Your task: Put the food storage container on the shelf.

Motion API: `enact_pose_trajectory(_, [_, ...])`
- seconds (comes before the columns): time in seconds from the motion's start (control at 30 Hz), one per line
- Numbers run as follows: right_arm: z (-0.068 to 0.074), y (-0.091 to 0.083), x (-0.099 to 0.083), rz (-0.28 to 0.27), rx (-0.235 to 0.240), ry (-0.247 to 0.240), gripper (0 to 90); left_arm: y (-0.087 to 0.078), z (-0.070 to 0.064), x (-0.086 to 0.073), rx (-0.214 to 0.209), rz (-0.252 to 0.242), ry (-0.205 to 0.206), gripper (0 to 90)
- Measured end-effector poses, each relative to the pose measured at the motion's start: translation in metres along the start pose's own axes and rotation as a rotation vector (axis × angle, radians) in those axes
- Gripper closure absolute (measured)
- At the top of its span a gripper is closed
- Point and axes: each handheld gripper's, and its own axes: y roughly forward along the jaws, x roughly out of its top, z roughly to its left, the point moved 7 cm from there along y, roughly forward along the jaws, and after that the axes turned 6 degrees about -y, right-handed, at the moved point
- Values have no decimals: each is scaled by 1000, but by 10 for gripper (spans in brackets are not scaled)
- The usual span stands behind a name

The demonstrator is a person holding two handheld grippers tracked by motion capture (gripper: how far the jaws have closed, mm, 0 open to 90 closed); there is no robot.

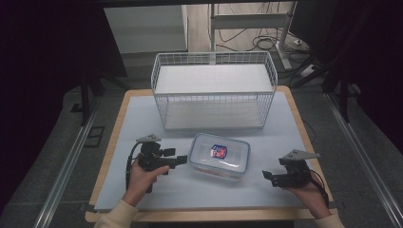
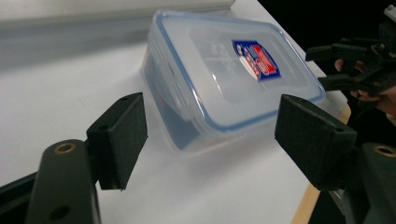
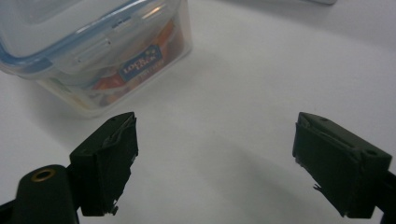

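Lidded plastic container (image 1: 219, 156) holds orange contents, seen in right gripper view; wire basket (image 1: 214, 90) bare. Left gripper (image 1: 177, 160) and right gripper (image 1: 267, 175) both wide, nothing held.

The food container (image 3: 93, 51) is cut off by the top and left edges of the right gripper view; its contents show as orange smears through cloudy plastic. Its lid label (image 1: 219, 151) is too small to read from above.

A clear lidded container (image 1: 219, 156) sits at centre frame on the worktop (image 1: 142, 114), below a white wire basket (image 1: 214, 90). The left gripper (image 1: 179, 160) is just beside it; the right gripper (image 1: 267, 176) waits lower right, apart.
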Motion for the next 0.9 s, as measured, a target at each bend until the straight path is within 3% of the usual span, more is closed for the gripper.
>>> enact_pose_trajectory(0.13, [1, -1, 2, -10, 20, 18, 143, 10, 6, 9, -9, 10, -24, 243])
enact_pose_trajectory(0.3, [2, 0, 1, -6, 20, 6, 145, 31, 9, 18, -38, 43, -54, 241])
enact_pose_trajectory(0.47, [2, 0, 0, -2, 16, -6, 147, 47, 12, 24, -53, 86, -51, 229])
enact_pose_trajectory(0.7, [3, 0, 1, -5, 22, -9, 147, 65, 19, 19, -98, 159, -80, 211])
enact_pose_trajectory(0.9, [7, 0, 5, -22, 63, 12, 147, 72, 19, 15, -152, 210, -96, 217])
